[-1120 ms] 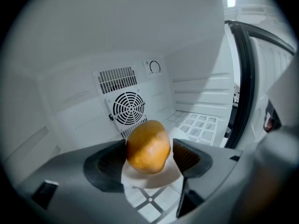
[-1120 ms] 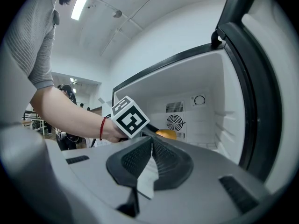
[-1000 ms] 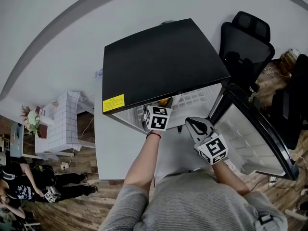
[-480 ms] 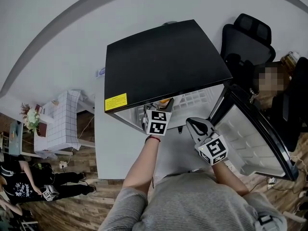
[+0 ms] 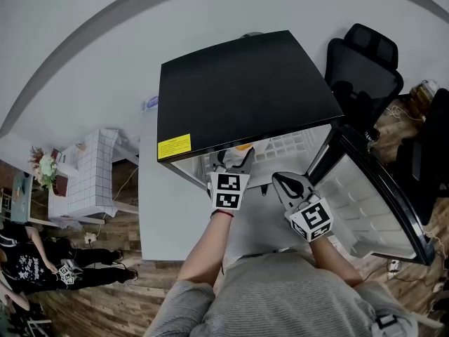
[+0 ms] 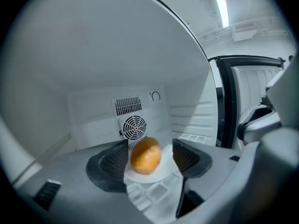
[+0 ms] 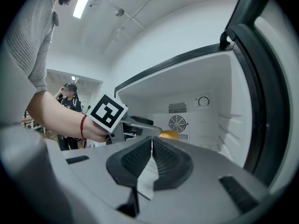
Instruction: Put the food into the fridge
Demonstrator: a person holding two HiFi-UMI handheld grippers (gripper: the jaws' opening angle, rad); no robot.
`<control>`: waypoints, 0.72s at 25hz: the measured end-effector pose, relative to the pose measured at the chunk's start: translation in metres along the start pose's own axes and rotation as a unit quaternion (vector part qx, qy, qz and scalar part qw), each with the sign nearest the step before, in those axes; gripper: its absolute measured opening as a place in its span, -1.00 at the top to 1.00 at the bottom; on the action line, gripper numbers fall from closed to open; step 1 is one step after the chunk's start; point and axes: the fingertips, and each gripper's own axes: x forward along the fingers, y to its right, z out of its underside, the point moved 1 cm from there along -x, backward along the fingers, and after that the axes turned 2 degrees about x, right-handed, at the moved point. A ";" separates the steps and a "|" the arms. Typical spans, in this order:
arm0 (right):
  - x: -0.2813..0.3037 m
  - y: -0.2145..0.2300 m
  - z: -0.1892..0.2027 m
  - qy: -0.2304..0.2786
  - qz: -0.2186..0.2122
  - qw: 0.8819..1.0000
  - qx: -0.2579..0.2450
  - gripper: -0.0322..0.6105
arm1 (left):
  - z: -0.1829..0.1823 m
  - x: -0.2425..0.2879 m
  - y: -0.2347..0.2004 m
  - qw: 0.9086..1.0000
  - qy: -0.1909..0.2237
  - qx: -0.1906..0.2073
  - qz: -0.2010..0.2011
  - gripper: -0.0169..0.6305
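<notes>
A small black fridge (image 5: 245, 90) stands with its door (image 5: 372, 202) swung open to the right. An orange round food item (image 6: 145, 155) rests on a white plate (image 6: 154, 175) on the fridge's shelf, in front of the round fan vent (image 6: 134, 126). My left gripper (image 6: 150, 149) reaches into the fridge and is open, with the food in the gap between its pads (image 6: 114, 158). In the head view that left gripper (image 5: 236, 154) is at the fridge mouth, near the food (image 5: 243, 147). My right gripper (image 7: 152, 146) is shut and empty, and the right gripper (image 5: 282, 181) hovers just outside the opening.
A black office chair (image 5: 361, 55) stands behind the open door. A white-clothed side table (image 5: 91, 177) is at the left, and a person (image 5: 35, 265) stands on the wooden floor beyond it. The fridge rests on a white surface (image 5: 158, 216).
My left gripper has drawn back a little out of the fridge toward me. The right gripper has stayed where it was.
</notes>
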 end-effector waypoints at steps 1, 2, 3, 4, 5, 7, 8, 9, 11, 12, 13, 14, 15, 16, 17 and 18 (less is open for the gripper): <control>0.000 -0.001 0.000 0.000 -0.001 1.000 -0.001 0.86 | -0.001 -0.002 0.001 1.000 0.003 -0.001 0.001 0.00; 0.001 -0.002 -0.001 0.000 -0.001 1.000 -0.003 0.86 | -0.002 -0.005 0.003 1.000 0.007 -0.003 0.003 0.01; 0.001 -0.003 -0.003 0.000 -0.002 1.000 -0.005 0.86 | -0.004 -0.009 0.005 1.000 0.013 -0.007 0.005 0.02; 0.000 -0.004 -0.005 0.001 -0.001 1.000 -0.007 0.86 | -0.005 -0.013 0.006 1.000 0.020 -0.011 0.008 0.06; 0.000 -0.004 -0.005 0.001 -0.001 1.000 -0.007 0.86 | -0.007 -0.017 0.008 0.999 0.026 -0.016 0.010 0.11; -0.001 -0.003 -0.004 0.001 0.002 1.000 -0.007 0.86 | -0.006 -0.025 0.012 0.999 0.037 -0.026 0.015 0.20; -0.001 -0.003 -0.004 0.001 0.003 1.000 -0.007 0.86 | -0.004 -0.030 0.014 0.999 0.040 -0.029 0.016 0.25; -0.001 -0.003 -0.004 0.000 0.004 1.000 -0.007 0.86 | -0.002 -0.034 0.015 0.999 0.042 -0.031 0.016 0.31; -0.002 -0.004 -0.006 0.000 0.005 1.000 -0.008 0.86 | 0.000 -0.043 0.017 0.998 0.043 -0.034 0.015 0.42; -0.002 -0.005 -0.007 0.001 0.005 1.000 -0.009 0.86 | 0.001 -0.047 0.017 0.998 0.043 -0.036 0.014 0.45; -0.001 -0.005 -0.009 0.002 0.005 1.000 -0.011 0.86 | 0.001 -0.051 0.019 0.998 0.044 -0.038 0.013 0.47; -0.001 -0.006 -0.009 0.002 0.005 1.000 -0.011 0.86 | 0.002 -0.055 0.020 0.998 0.046 -0.040 0.013 0.51; -0.001 -0.007 -0.009 0.001 0.005 1.000 -0.011 0.86 | 0.002 -0.058 0.021 0.998 0.048 -0.043 0.014 0.54; -0.001 -0.008 -0.007 0.001 0.004 1.000 -0.009 0.86 | 0.003 -0.061 0.022 0.998 0.050 -0.046 0.014 0.58; -0.001 -0.009 -0.007 0.001 0.004 1.000 -0.008 0.86 | 0.004 -0.064 0.023 0.997 0.052 -0.048 0.013 0.64; -0.001 -0.010 -0.007 0.002 0.003 1.000 -0.008 0.86 | 0.005 -0.068 0.024 0.997 0.055 -0.049 0.011 0.68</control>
